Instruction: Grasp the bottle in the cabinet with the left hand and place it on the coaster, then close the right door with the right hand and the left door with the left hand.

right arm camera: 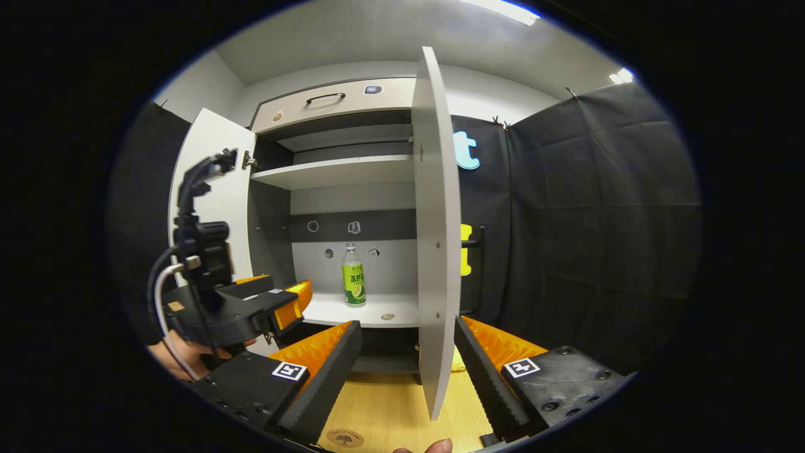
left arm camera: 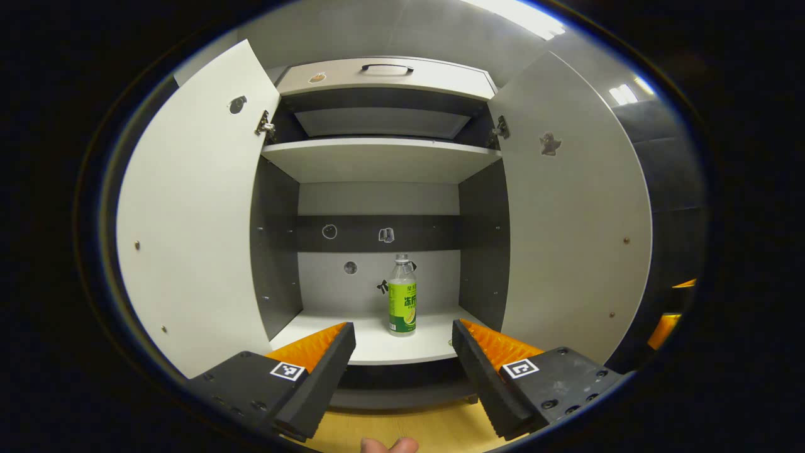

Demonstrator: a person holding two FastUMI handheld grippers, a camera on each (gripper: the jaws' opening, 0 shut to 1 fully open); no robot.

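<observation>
In the left gripper view, my left gripper [left arm camera: 402, 333] is holding its jaws wide apart with nothing between them, facing the open cabinet [left arm camera: 383, 160]. The green-labelled bottle [left arm camera: 402, 296] is standing upright at frame centre on the lower shelf [left arm camera: 371, 343]. In the right gripper view, my right gripper [right arm camera: 407, 336] is likewise gaping and holding nothing, the right door [right arm camera: 437, 239] standing edge-on between its fingers; the coaster [right arm camera: 344, 438] is lying at bottom centre on the wooden table [right arm camera: 390, 409].

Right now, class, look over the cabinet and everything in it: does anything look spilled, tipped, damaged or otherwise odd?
Nothing stands out. The bottle stands upright and capped on the lower shelf, with no spill around it. Both doors hang open, the left door and the right door, as the task expects. The coaster lies flat on the wooden surface.
</observation>
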